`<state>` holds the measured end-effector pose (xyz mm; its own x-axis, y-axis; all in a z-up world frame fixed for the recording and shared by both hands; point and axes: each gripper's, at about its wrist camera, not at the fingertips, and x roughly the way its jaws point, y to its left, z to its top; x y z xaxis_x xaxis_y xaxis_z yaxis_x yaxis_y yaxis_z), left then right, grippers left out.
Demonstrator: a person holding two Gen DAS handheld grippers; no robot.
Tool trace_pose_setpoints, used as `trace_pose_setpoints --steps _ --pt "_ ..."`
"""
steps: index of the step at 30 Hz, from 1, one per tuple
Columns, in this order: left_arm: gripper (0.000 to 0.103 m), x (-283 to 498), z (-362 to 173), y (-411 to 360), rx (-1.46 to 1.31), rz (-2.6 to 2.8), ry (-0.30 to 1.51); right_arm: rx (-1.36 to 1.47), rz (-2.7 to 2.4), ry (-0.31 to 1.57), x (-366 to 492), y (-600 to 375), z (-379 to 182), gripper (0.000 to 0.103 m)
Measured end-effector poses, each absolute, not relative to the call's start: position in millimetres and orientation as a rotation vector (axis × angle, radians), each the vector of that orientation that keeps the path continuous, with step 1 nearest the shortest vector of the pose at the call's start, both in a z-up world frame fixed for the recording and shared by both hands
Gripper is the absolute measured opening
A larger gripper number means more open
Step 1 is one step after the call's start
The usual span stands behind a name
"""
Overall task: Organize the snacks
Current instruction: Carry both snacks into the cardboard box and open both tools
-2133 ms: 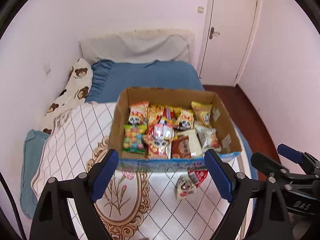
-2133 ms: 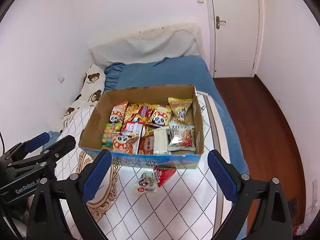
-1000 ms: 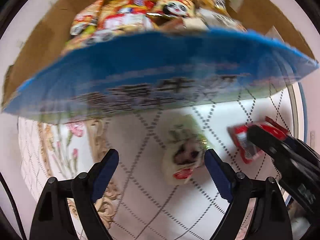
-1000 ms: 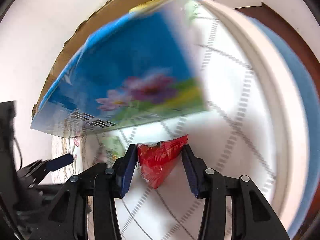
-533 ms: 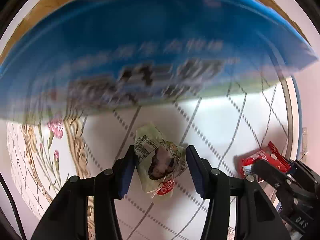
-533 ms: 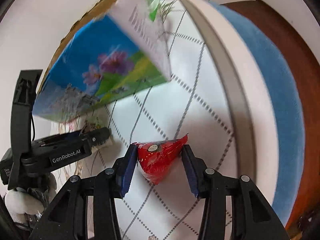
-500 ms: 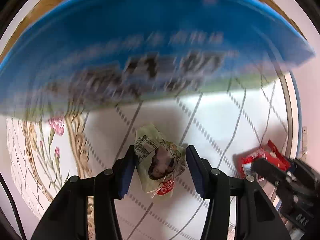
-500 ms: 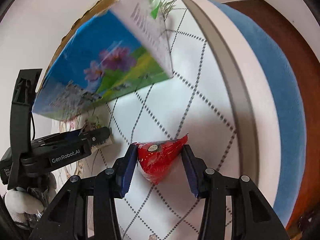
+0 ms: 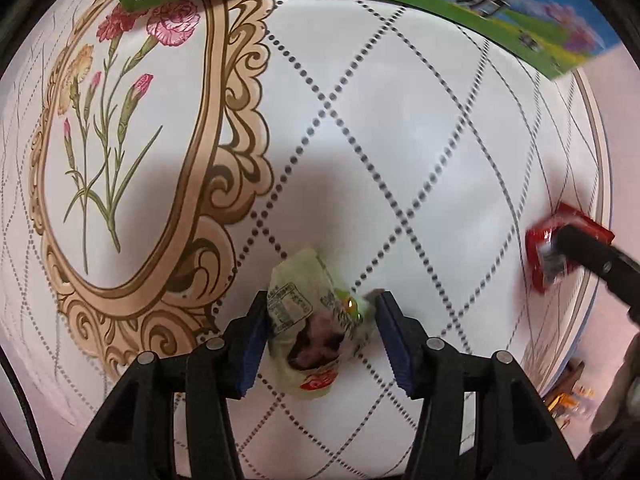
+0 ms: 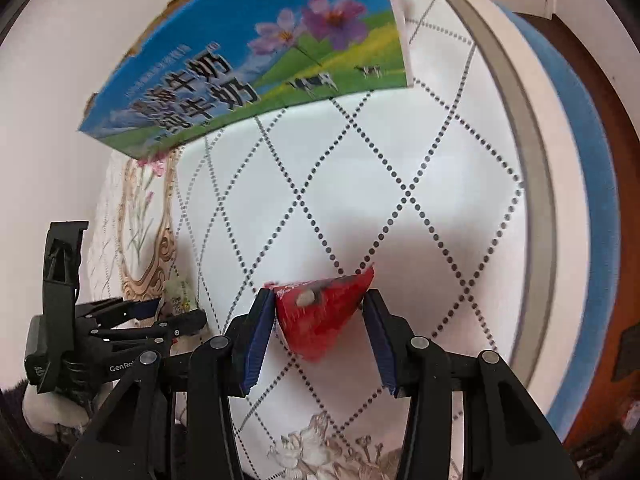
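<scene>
Snack packets, two, each clamped between blue gripper pads above a white quilted bedspread [image 9: 420, 128] with dotted diamond stitching. Left gripper [image 9: 322, 332], pointing straight down: jaws just closed in and then eased slightly apart, a pale cream-and-green snack packet [image 9: 310, 332] between them, both pads touching its sides. Dark printed picture on the packet's front, red label at its near end, label panel at upper left. Right gripper [image 10: 318, 322], tilted steeply downward: jaws clenched on a red snack packet [image 10: 322, 316], roughly triangular as seen, one corner pointing up and to the right past the right pad. Same red packet at right edge of left wrist view [image 9: 554, 248], blurred, with a black finger of the right gripper across it. Left gripper body at lower left of right wrist view, pale packet [image 10: 180, 294] partly visible between its fingers. Printed cardboard box [image 10: 256, 64] with blue sky, green field, purple flowers and cows on its side, standing on the bedspread beyond both packets. Ornate beige frame motif [image 9: 132, 184] with pink carnations printed on the spread, just left of the pale packet. Blue bed edge [image 10: 592, 184] and dark wooden floor [image 10: 624, 128] to the right.
</scene>
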<state>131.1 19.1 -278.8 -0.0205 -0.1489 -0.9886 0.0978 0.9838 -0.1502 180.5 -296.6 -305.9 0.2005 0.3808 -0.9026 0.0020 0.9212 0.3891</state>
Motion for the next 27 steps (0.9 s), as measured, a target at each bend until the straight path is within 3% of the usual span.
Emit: trace_pose_setpoints --steps 6,14,21,27 --pt "0.052 140.2 -289.4 25.4 -0.055 -0.184 1.581 0.307 0.251 1.361 185.8 -277.8 -321.0 0.049" --pt "0.05 137.6 -262.4 43.3 -0.077 -0.174 1.566 0.332 0.244 1.344 174.1 -280.3 -312.0 0.048" --pt "0.05 150.1 -189.8 47.9 -0.105 -0.233 1.447 0.404 0.305 1.271 169.3 -278.8 -267.9 0.045" --pt "0.05 188.5 -113.9 53.3 -0.157 -0.28 1.312 0.42 0.383 1.136 195.9 -273.6 -198.0 0.041"
